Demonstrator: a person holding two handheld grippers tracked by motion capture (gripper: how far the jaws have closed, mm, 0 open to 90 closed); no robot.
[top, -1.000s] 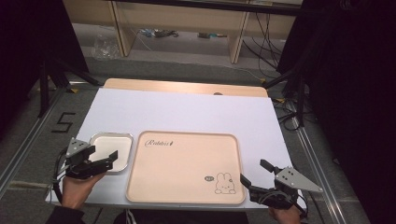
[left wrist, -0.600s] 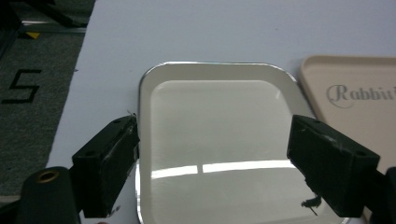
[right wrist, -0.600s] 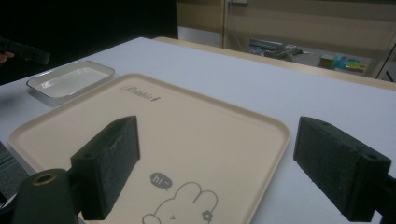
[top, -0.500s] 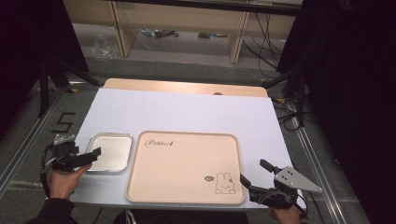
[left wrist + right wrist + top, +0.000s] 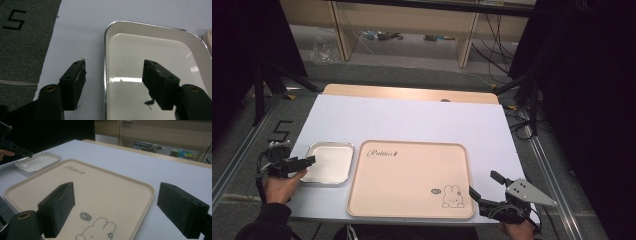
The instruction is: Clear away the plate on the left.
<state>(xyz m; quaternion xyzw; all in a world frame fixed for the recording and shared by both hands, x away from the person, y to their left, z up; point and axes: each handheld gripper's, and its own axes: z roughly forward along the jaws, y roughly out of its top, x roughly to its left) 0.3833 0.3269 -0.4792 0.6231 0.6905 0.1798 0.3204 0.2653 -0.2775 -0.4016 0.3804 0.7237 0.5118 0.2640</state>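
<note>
A small white metal-rimmed tray (image 5: 332, 162) lies on the white table, left of a large beige tray (image 5: 412, 175) with a rabbit drawing. My left gripper (image 5: 309, 161) sits low at the small tray's left rim. In the left gripper view the gripper (image 5: 115, 70) straddles that rim (image 5: 105, 62), one jaw over the table and the other over the tray's inside. The jaws have just been closing, and the pads do not touch the rim. My right gripper (image 5: 484, 183) rests open by the beige tray's near right corner (image 5: 100, 187), with nothing between its jaws (image 5: 115, 195).
Grey carpet with a black "5" mark (image 5: 279, 131) lies left of the table. A wooden strip (image 5: 412, 93) runs along the table's far edge. Low wooden shelving and cables (image 5: 387, 36) stand behind it. Black stands (image 5: 262, 85) flank both sides.
My left gripper has drawn left from above the small tray to its left rim and sunk lower, and its jaws stand narrower. The right gripper has not moved.
</note>
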